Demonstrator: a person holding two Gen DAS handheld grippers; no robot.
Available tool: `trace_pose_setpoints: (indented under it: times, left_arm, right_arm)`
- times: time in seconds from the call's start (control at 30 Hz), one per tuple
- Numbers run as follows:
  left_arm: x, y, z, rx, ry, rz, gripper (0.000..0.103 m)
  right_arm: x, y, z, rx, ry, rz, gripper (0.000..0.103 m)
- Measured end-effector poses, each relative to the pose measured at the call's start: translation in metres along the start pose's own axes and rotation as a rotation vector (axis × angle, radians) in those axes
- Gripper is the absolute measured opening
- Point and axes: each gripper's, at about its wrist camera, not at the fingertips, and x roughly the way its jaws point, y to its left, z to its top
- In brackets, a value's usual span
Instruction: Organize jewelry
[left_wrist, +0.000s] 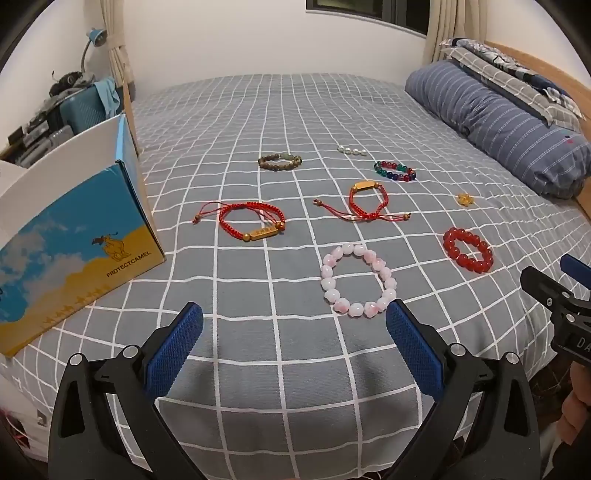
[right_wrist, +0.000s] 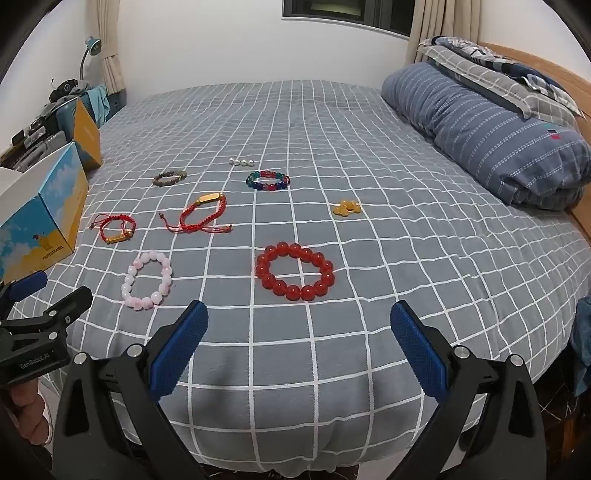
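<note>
Several bracelets lie on the grey checked bed (left_wrist: 295, 376). A pink bead bracelet (left_wrist: 356, 279) lies just ahead of my open, empty left gripper (left_wrist: 294, 319). A red bead bracelet (right_wrist: 294, 271) lies just ahead of my open, empty right gripper (right_wrist: 299, 317). Farther off lie two red cord bracelets (left_wrist: 255, 221) (left_wrist: 365, 201), a multicoloured bead bracelet (left_wrist: 394, 171), a brown bead bracelet (left_wrist: 280, 162), small pearls (left_wrist: 351, 150) and a yellow charm (right_wrist: 346, 208). An open blue and yellow cardboard box (left_wrist: 74, 236) stands at the left.
A rolled blue striped quilt (right_wrist: 491, 133) and pillows lie along the wooden headboard at the right. A desk with a lamp (left_wrist: 94, 38) and clutter stands beyond the box at the left. The bed's front edge is just below both grippers.
</note>
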Motion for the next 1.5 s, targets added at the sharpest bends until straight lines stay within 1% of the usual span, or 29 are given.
trace_pose_setpoints:
  times: [0.1,0.33,0.7,1.13,1.23,1.5]
  left_arm:
    - [-0.0018,0.0006,-0.0002,0.001,-0.002,0.005,0.097]
    - [-0.0052,0.0026,-0.0007,-0.010,0.003,-0.019,0.097]
    - [-0.0077,0.0041,-0.0005,-0.022,-0.005,0.001,0.097]
    - [-0.0086,0.0028,-0.0016,-0.022,0.000,-0.003,0.097]
    - [-0.0085,0.0030,-0.0016,-0.022,0.000,-0.004,0.097]
    - [-0.0089,0.0043,0.0001,-0.022,0.001,-0.002,0.097]
  right_arm:
    - [-0.0018,0.0006,0.0000,0.002,-0.005,0.001,0.095]
    - [-0.0016,0.0027,-0.0006,-0.001,-0.006,0.010,0.095]
    - [-0.0024,0.0041,0.0000,0.003,0.002,0.014,0.095]
    - [-0.0019,0.0062,-0.0007,-0.043,-0.014,-0.022,0.095]
    - [-0.0022,0.0060,-0.0004,-0.028,-0.014,-0.005,0.095]
    - [-0.0017,0.0065,0.0019,-0.032,-0.024,-0.011,0.095]
